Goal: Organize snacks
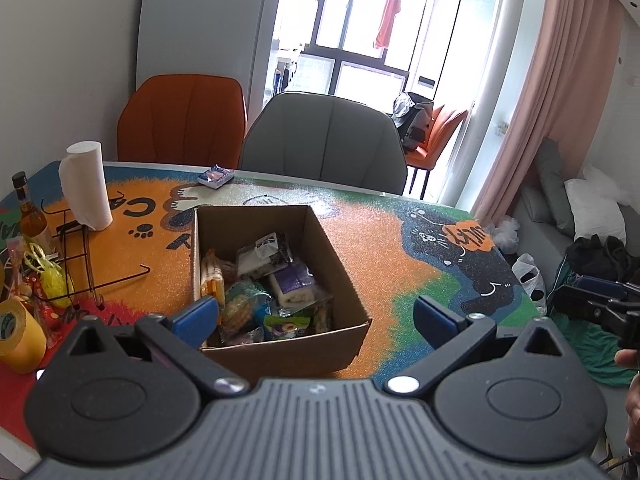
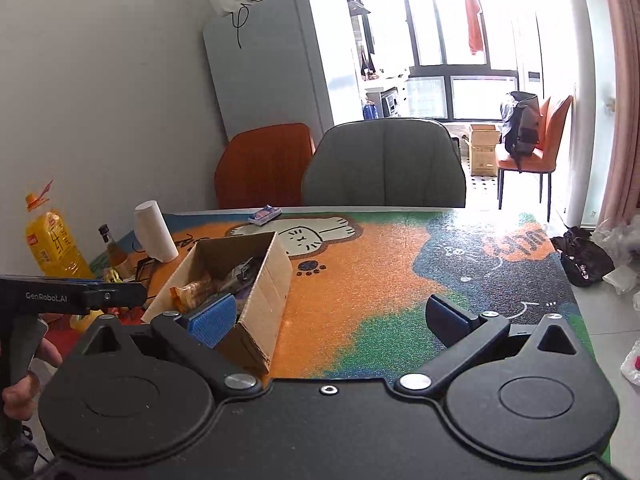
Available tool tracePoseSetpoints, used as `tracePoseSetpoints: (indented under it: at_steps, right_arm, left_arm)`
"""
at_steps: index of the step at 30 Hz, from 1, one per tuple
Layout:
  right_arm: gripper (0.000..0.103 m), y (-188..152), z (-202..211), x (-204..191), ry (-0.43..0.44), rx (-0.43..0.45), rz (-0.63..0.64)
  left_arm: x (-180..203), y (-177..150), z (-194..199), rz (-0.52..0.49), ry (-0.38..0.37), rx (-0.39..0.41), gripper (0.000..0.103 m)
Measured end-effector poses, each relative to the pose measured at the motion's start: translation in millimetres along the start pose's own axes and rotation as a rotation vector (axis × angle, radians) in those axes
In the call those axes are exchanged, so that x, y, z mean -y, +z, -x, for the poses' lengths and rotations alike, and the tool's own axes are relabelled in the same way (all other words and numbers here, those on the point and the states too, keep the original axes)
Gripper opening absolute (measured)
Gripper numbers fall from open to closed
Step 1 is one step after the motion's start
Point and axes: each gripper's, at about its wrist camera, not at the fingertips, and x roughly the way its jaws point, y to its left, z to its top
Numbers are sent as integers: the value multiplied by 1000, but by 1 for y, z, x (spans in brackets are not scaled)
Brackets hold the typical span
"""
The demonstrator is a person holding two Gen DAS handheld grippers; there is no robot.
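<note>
An open cardboard box [image 1: 340, 276] stands on the colourful cat mat [image 1: 384, 248] and holds several wrapped snacks [image 1: 276, 284]. It also shows in the right wrist view [image 2: 268, 276], left of centre. A small blue-and-pink snack packet [image 1: 216, 176] lies apart near the far table edge, also in the right wrist view [image 2: 264, 215]. My left gripper [image 1: 316, 316] is open and empty, just in front of the box. My right gripper [image 2: 330, 316] is open and empty over the mat, right of the box. Each gripper shows at the other view's edge.
A paper towel roll [image 1: 86, 184], a bottle [image 1: 30, 216], a black wire rack [image 1: 84, 264], yellow tape [image 1: 18, 336] and clutter crowd the table's left side. A yellow oil jug [image 2: 56, 244] stands by the wall. An orange chair [image 1: 182, 118] and a grey chair [image 1: 324, 142] stand behind the table.
</note>
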Motion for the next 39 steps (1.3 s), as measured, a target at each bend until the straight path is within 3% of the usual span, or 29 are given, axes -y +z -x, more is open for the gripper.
tracePoseSetpoints:
  at_steps: [39]
  right_arm:
    - [103, -7, 8, -5, 0, 1, -1]
  left_arm:
    - [2, -5, 8, -26, -16, 4, 103]
